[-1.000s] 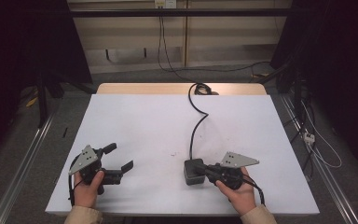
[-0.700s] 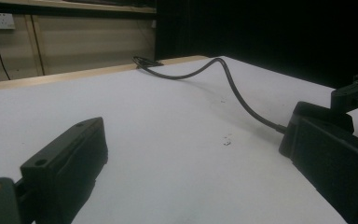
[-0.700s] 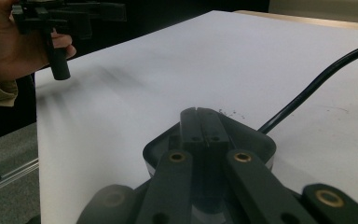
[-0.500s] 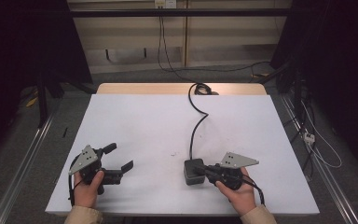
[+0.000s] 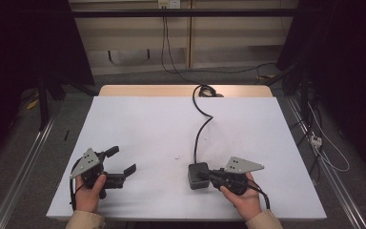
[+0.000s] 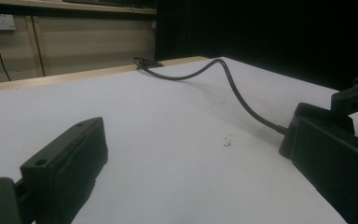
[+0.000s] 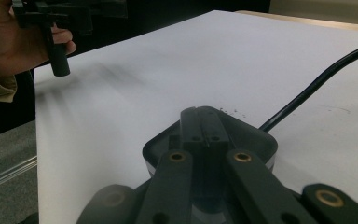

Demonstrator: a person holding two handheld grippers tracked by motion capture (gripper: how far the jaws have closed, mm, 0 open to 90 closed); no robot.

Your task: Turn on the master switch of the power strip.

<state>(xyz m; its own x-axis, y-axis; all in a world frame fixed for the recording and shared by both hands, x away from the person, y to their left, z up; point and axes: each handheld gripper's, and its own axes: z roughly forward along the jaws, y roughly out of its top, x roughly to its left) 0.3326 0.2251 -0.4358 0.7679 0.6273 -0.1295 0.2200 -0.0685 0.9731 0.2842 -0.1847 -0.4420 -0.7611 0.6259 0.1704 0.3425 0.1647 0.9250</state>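
A black power adapter block (image 5: 195, 181) lies on the white table (image 5: 171, 124) at the front right, and its black cable (image 5: 198, 133) runs back to the far edge. My right gripper (image 5: 204, 175) is shut, its jaws lying together over the top of the block (image 7: 256, 140), with nothing seen between them. At the front left, my left gripper (image 5: 121, 161) stands open and holds nothing. In the left gripper view its jaws are wide apart (image 6: 191, 144) and point toward the adapter (image 6: 324, 116) and the cable (image 6: 233, 88).
The cable ends in a coil (image 5: 207, 90) at the table's wooden far edge. Metal rails (image 5: 24, 167) run along the floor on both sides. A wall socket (image 5: 169, 4) with hanging wires is at the back.
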